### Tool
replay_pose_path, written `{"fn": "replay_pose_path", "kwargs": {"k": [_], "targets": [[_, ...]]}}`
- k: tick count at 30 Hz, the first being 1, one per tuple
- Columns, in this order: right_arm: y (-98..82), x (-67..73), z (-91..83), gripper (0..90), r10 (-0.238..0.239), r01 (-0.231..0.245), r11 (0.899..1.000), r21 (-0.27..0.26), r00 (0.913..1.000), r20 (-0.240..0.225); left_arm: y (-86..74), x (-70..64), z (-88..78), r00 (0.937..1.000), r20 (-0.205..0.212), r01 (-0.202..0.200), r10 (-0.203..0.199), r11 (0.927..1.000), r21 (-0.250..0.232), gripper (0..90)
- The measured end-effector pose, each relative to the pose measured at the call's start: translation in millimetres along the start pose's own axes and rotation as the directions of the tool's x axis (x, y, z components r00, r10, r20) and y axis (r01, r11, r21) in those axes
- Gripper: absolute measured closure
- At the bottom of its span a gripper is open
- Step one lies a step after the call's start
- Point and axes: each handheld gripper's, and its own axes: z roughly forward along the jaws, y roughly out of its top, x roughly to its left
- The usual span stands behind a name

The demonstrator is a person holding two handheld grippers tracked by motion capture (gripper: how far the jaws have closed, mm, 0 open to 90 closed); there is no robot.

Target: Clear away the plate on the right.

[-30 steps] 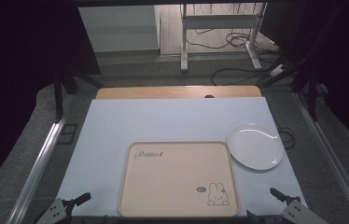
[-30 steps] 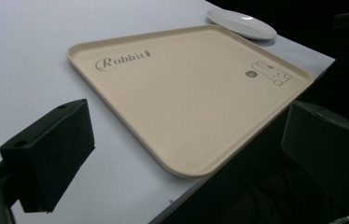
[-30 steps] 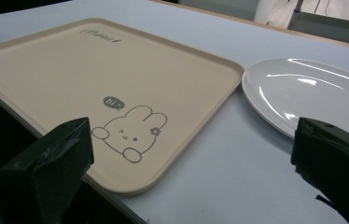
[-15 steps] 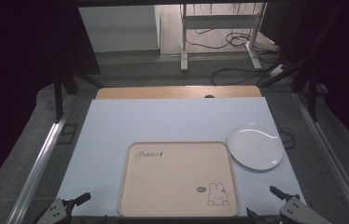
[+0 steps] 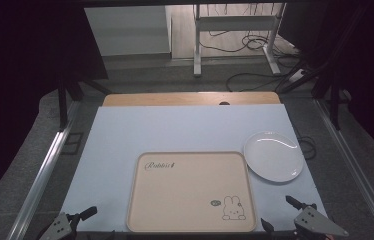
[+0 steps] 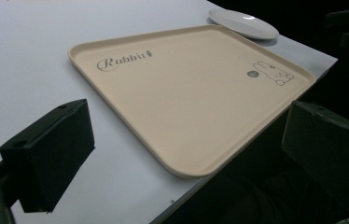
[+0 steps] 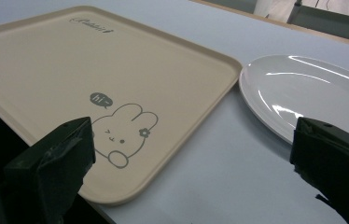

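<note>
Tray (image 5: 190,192): a beige, rounded-corner tray with a low rim is lying flat at the near edge of the pale table (image 5: 175,130); a rabbit drawing (image 7: 121,133) and a script word are being shown on its bare surface.
Plate (image 5: 273,155): a glossy white plate is resting just beside the tray's far right corner, seemingly touching its rim.
Step in hand: judged as the approach; nothing is being gripped or touched yet.
Right gripper (image 5: 280,215): being held wide open and empty at the near right corner, between tray and plate.
Left gripper (image 5: 82,220): being held wide open and empty off the tray's near left corner.
Next move: probably a forward reach is being called for, jaws lowered around the plate's thin rim.
</note>
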Motion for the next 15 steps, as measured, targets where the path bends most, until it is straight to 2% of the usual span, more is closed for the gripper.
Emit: {"fn": "replay_pose_path", "kwargs": {"k": [15], "targets": [[5.7,-6.8,9.0,1.7,-0.01,0.009,1.0,0.022,0.9999,0.01,0.0,0.2,0.1,1.0,0.0,0.002,-0.002,1.0,0.001,1.7]]}}
